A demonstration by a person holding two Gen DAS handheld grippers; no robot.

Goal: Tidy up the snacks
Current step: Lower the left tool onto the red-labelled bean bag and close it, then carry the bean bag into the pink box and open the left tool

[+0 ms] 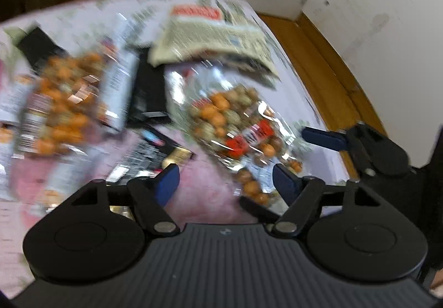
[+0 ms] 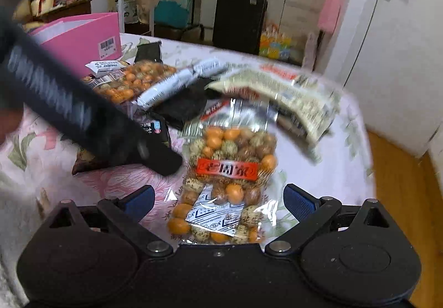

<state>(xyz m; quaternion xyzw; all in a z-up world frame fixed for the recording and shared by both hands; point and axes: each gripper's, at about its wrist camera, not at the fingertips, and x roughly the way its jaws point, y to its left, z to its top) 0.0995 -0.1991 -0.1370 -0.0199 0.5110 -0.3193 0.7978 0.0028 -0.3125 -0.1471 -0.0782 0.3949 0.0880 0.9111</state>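
Both grippers hover with jaws wide open, holding nothing: the right gripper over a clear bag of nuts, the left gripper beside it. Other snack packs lie on the floral surface.

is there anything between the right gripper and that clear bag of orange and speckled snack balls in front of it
Nothing visible. The right gripper is open, and the near end of the clear snack bag already lies between its fingers. The left gripper reaches in from the left, its tip just beside the bag.

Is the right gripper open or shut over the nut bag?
Open. The right gripper has its blue pads spread wide, with the nut bag lying flat between them, ungrasped.
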